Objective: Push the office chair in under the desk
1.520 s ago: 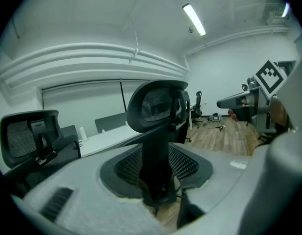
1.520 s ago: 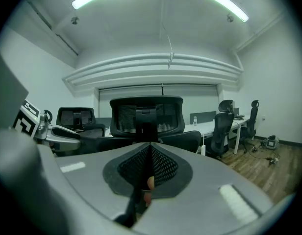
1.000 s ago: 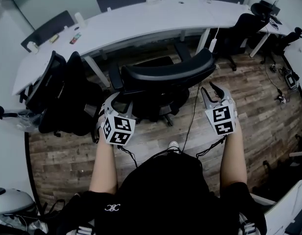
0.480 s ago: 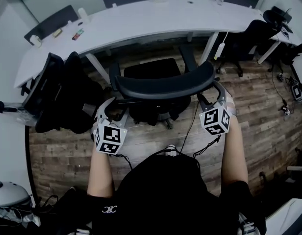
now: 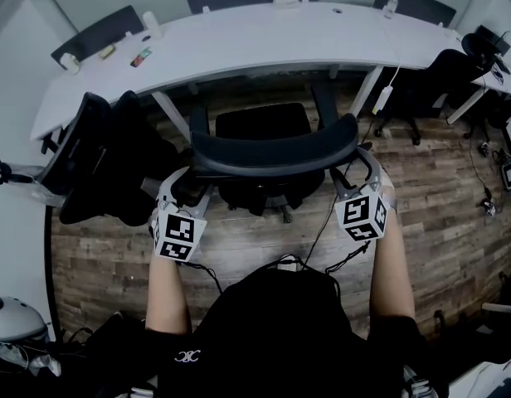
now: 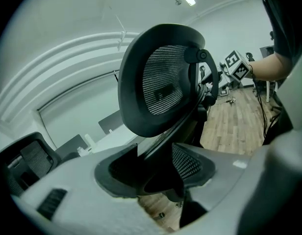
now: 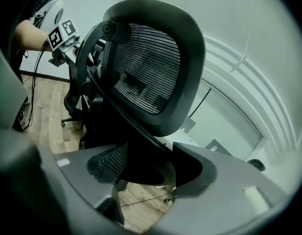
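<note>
- Office chair (image 5: 264,124) stands on the wooden floor (image 5: 442,168) straight ahead of me. Its backrest (image 5: 272,152) faces me and its seat is just short of the white desk (image 5: 264,36), between two desk legs (image 5: 174,116).
- My left gripper (image 5: 185,187) has its jaws wide apart, straddling the backrest's left rim.
- My right gripper (image 5: 355,172) straddles the right rim; its jaws are closing but not clamped.
- The desk top carries a few small items, too small to name.
- A second black chair (image 5: 98,156) crowds the left side, and more chairs (image 5: 421,81) stand at the right. Bare floor lies around my arms.
</note>
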The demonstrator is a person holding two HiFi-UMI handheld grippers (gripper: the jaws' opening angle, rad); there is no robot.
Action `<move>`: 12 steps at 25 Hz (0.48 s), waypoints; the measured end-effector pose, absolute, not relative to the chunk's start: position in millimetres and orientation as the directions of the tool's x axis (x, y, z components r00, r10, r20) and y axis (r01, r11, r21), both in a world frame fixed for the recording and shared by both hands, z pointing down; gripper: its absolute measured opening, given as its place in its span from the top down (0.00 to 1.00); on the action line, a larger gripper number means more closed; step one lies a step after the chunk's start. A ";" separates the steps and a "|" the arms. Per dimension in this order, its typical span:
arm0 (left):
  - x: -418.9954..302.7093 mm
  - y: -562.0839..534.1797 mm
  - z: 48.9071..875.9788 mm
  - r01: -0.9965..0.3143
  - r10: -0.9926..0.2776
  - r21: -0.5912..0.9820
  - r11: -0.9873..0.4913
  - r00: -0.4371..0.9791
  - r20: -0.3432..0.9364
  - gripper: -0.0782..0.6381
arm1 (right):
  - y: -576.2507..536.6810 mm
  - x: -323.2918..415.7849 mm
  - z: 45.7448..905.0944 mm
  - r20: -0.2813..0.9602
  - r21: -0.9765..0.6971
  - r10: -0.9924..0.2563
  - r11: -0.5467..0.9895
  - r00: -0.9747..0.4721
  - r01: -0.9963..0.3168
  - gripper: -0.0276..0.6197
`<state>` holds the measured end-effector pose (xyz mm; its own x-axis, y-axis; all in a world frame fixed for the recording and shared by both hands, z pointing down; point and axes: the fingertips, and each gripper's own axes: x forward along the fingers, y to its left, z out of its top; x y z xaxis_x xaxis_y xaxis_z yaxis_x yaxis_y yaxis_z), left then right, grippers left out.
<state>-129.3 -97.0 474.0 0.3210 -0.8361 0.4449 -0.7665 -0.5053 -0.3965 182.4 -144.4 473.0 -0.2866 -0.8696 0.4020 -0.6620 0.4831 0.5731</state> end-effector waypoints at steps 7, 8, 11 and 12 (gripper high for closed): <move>-125.5 -135.7 469.8 -0.781 -0.855 -0.400 -0.480 0.316 0.411 0.58 | -188.8 187.5 471.6 0.412 0.555 -0.866 0.486 -0.284 -0.675 0.51; -126.0 -140.7 469.9 -0.781 -0.855 -0.399 -0.480 0.316 0.412 0.58 | -194.4 186.9 471.6 0.413 0.551 -0.864 0.488 -0.287 -0.677 0.51; -126.5 -151.9 471.6 -0.784 -0.854 -0.395 -0.479 0.311 0.417 0.58 | -205.9 186.7 473.3 0.415 0.539 -0.858 0.500 -0.303 -0.678 0.52; -126.1 -156.1 471.7 -0.786 -0.856 -0.394 -0.476 0.310 0.414 0.58 | -209.9 187.4 472.8 0.413 0.538 -0.857 0.502 -0.308 -0.677 0.52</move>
<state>-126.1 -156.1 471.7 0.3101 -0.8557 0.4143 -0.7860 -0.4759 -0.3945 187.4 -209.9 472.8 -0.3077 -0.8571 0.4131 -0.6773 0.5023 0.5376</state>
